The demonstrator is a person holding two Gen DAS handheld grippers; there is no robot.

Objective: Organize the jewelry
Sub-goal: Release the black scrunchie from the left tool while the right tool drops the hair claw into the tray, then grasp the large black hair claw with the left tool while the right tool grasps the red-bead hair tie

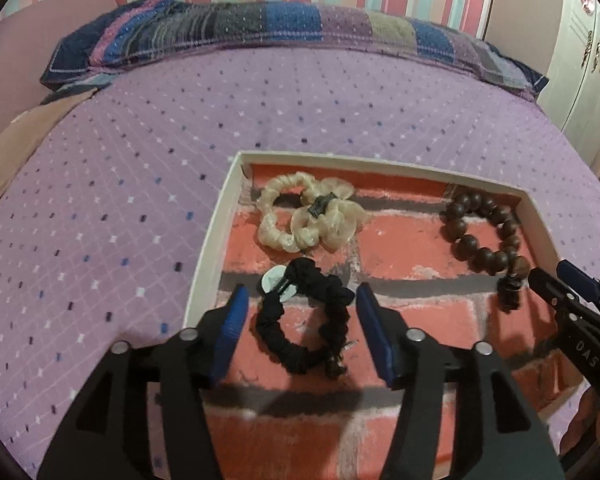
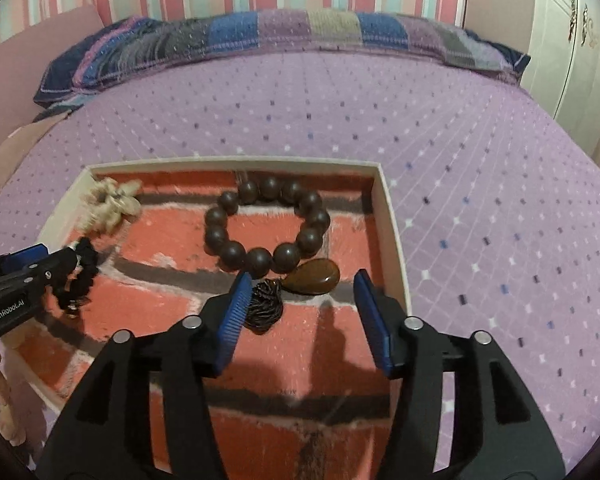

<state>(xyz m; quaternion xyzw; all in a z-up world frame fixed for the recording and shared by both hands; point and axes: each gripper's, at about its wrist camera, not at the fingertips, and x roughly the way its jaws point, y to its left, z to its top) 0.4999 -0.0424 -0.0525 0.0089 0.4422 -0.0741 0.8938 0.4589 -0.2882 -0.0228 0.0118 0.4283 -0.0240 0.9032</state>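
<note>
A white-rimmed tray [image 1: 212, 248] with a brick-print lining lies on the bed; it also shows in the right wrist view [image 2: 392, 232]. In it lie a cream scrunchie [image 1: 304, 212], a black scrunchie [image 1: 304, 320] and a brown bead bracelet [image 1: 484, 236] with a teardrop pendant [image 2: 314, 277] and dark tassel [image 2: 265, 304]. My left gripper [image 1: 300, 316] is open, its pads either side of the black scrunchie. My right gripper [image 2: 302, 300] is open, just above the bracelet's [image 2: 266, 226] pendant and tassel. The cream scrunchie [image 2: 110, 204] sits far left in the right wrist view.
The tray rests on a purple dotted bedspread [image 1: 140, 184]. A patchwork pillow [image 1: 260, 28] lies along the striped wall behind. A white cupboard [image 1: 584, 60] stands at the right. Each gripper shows at the edge of the other's view.
</note>
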